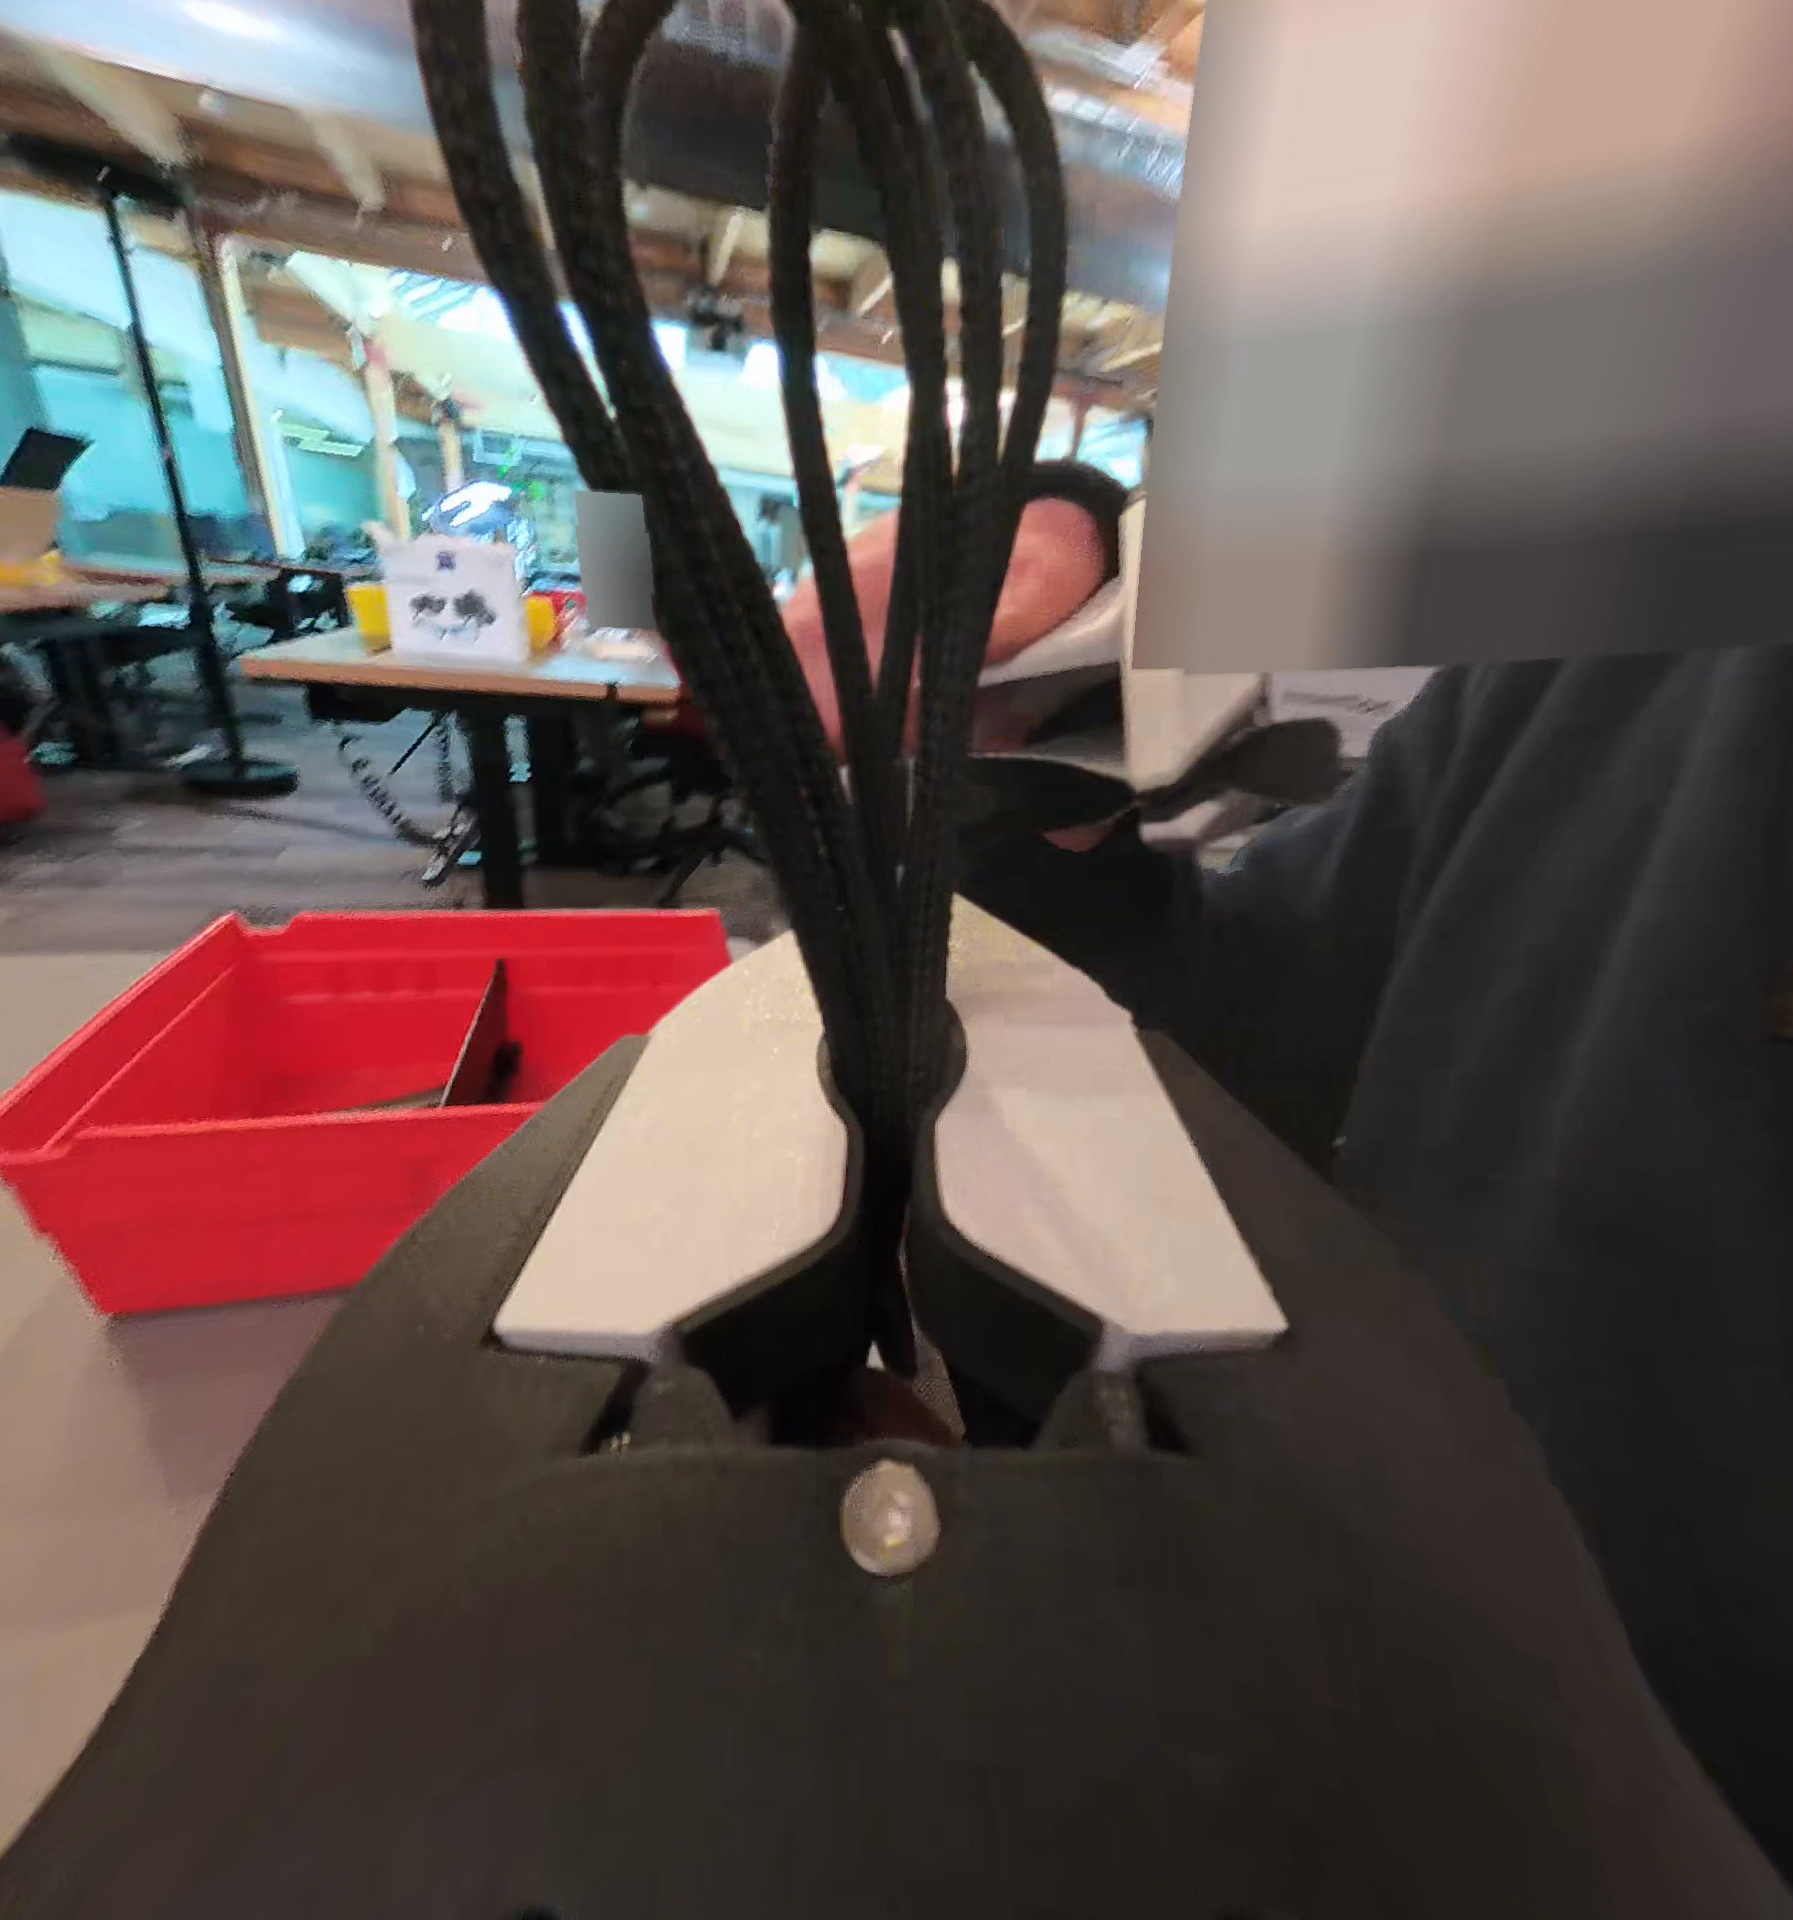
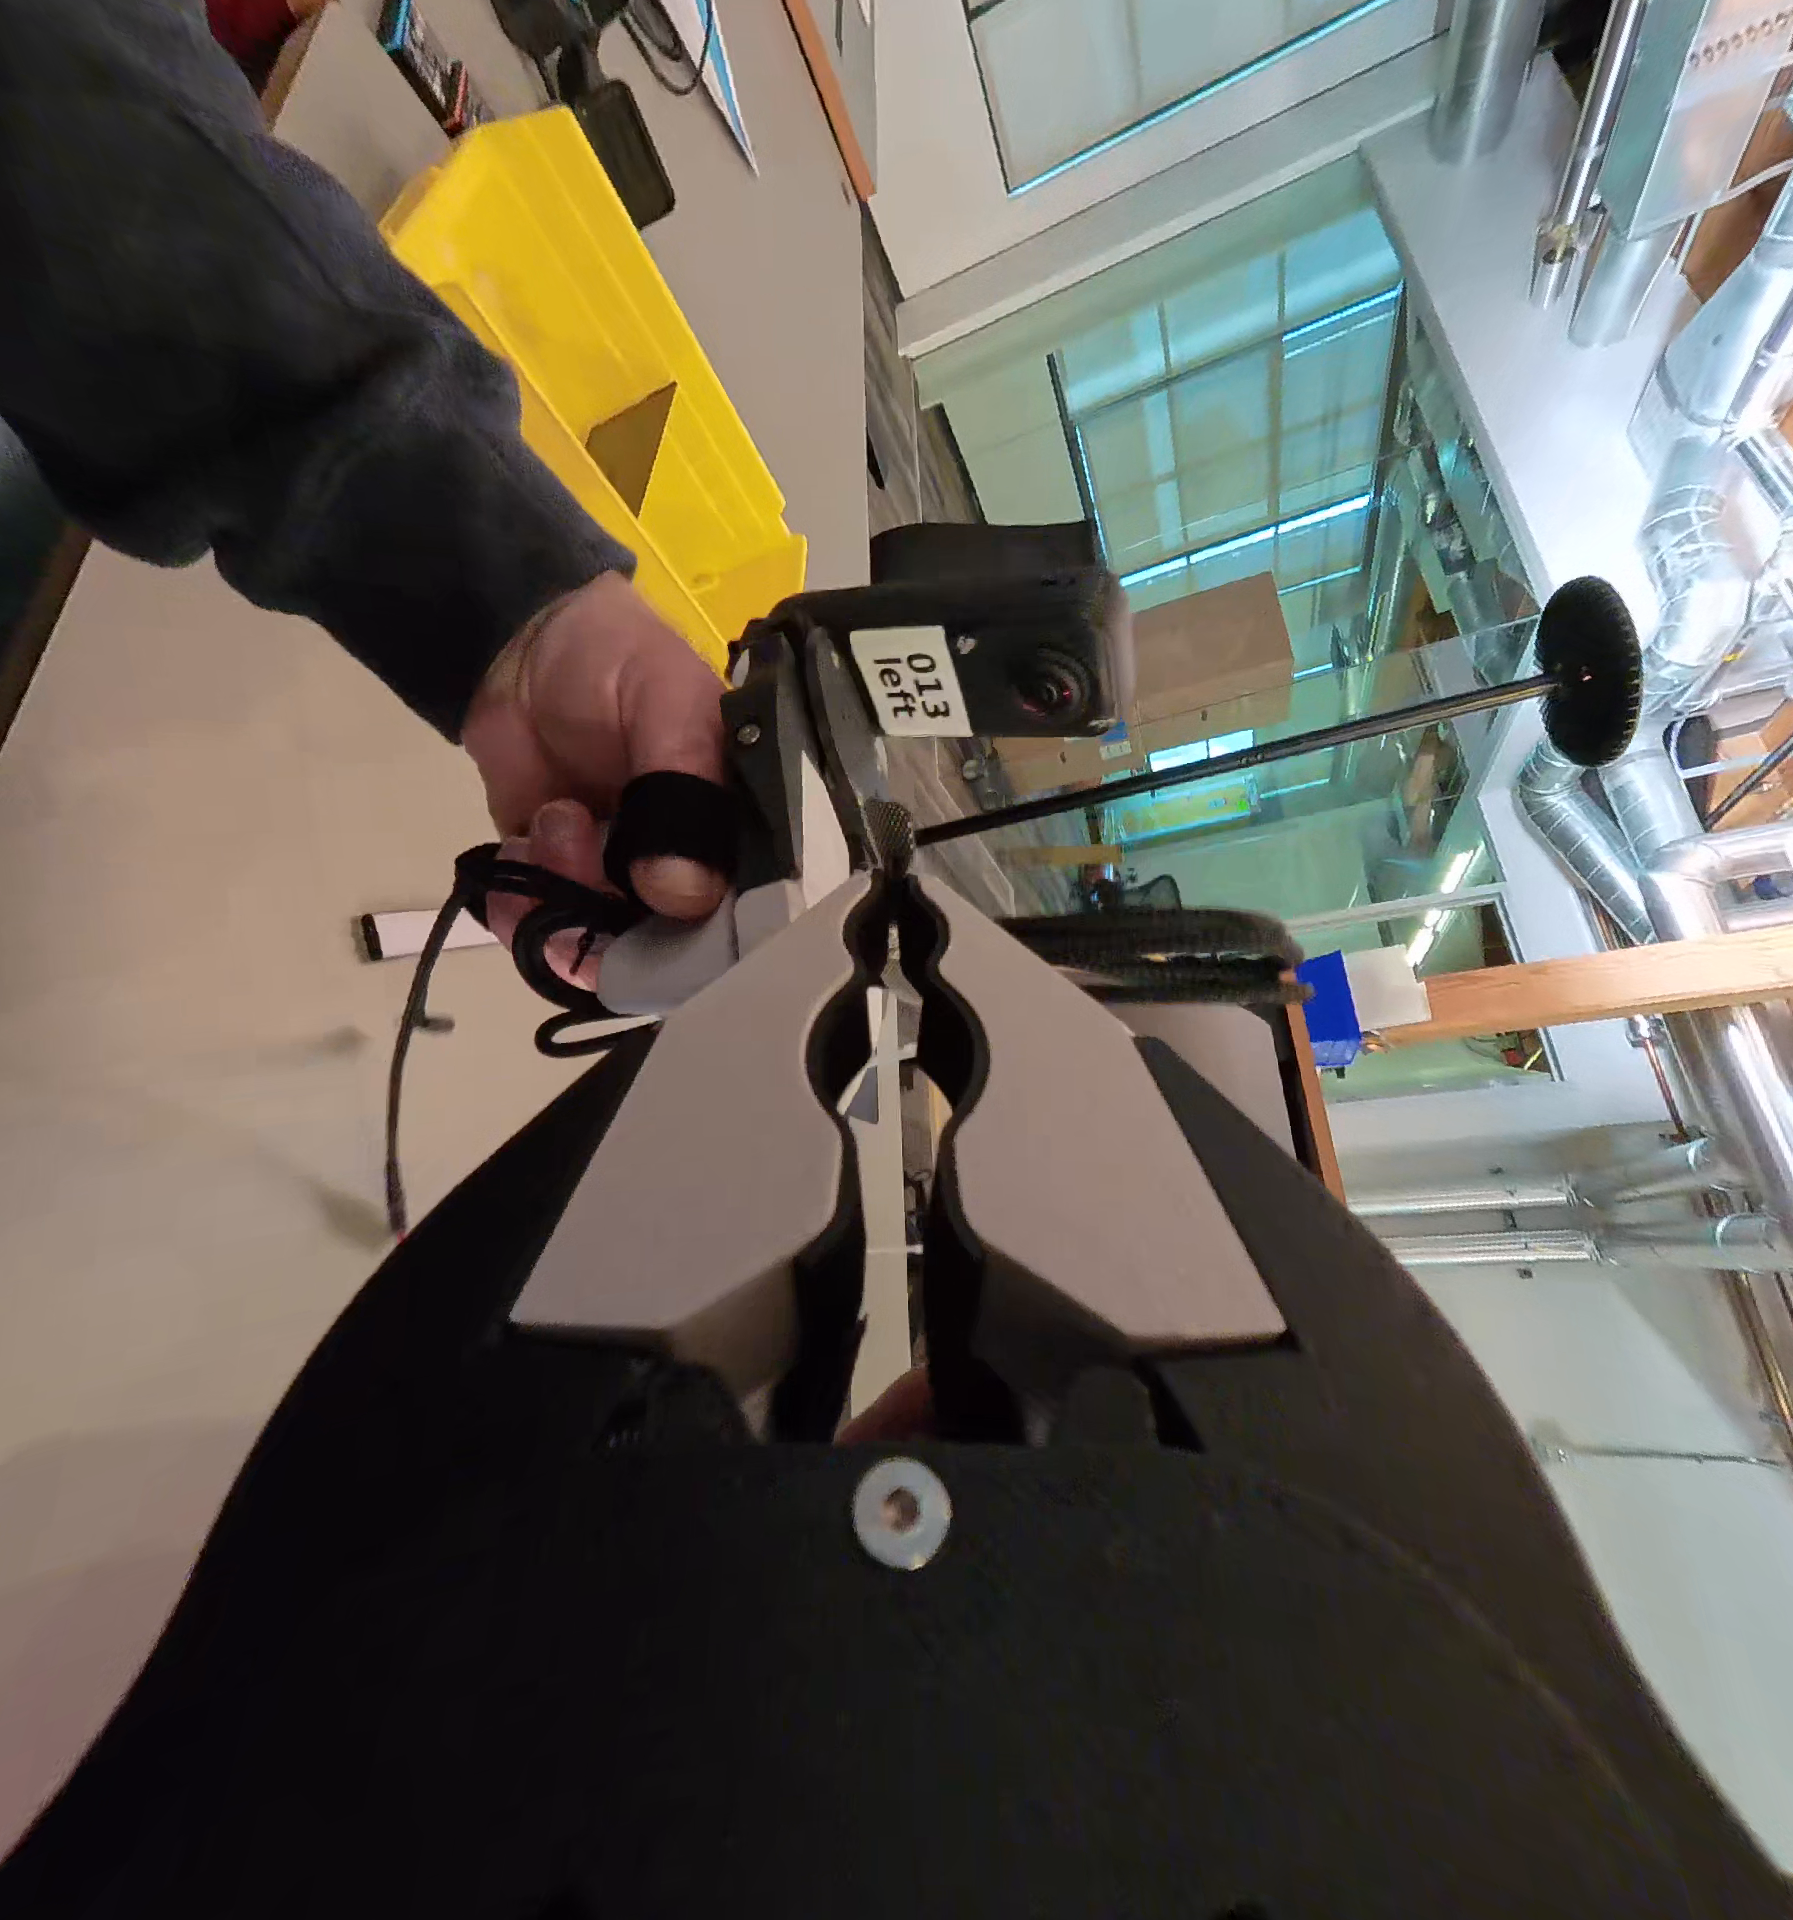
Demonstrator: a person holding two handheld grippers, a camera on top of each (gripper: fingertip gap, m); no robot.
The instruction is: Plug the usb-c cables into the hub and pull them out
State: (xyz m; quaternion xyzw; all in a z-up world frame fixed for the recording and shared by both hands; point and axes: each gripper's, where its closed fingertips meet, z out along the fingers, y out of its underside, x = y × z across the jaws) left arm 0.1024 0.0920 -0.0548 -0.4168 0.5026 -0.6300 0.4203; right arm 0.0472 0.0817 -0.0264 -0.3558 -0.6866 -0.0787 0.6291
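My left gripper (image 1: 892,997) is shut on a bundle of black braided cables (image 1: 767,520) that loops up out of its jaws. In the right wrist view, which is turned sideways, the same bundle (image 2: 1162,951) sticks out past my right gripper (image 2: 887,909). Its jaws are closed with the tips right at the bundle, and I cannot tell if they pinch a strand. The right gripper also shows edge-on in the left wrist view (image 1: 975,784), beside the cables. A small silver bar, likely the hub (image 2: 424,932), lies on the table (image 2: 196,1091). A thin black cable (image 2: 409,1091) hangs from the hand (image 2: 601,727).
A red bin (image 1: 248,1143) stands on the table to the left. A yellow bin (image 2: 580,343) sits behind the hand. The left gripper's camera (image 2: 1037,665) is close in front of my right gripper. A dark sleeve (image 1: 1546,1143) fills the right side. Desks and a stand are far behind. About 5 centimetres separates my left fingertips from my right.
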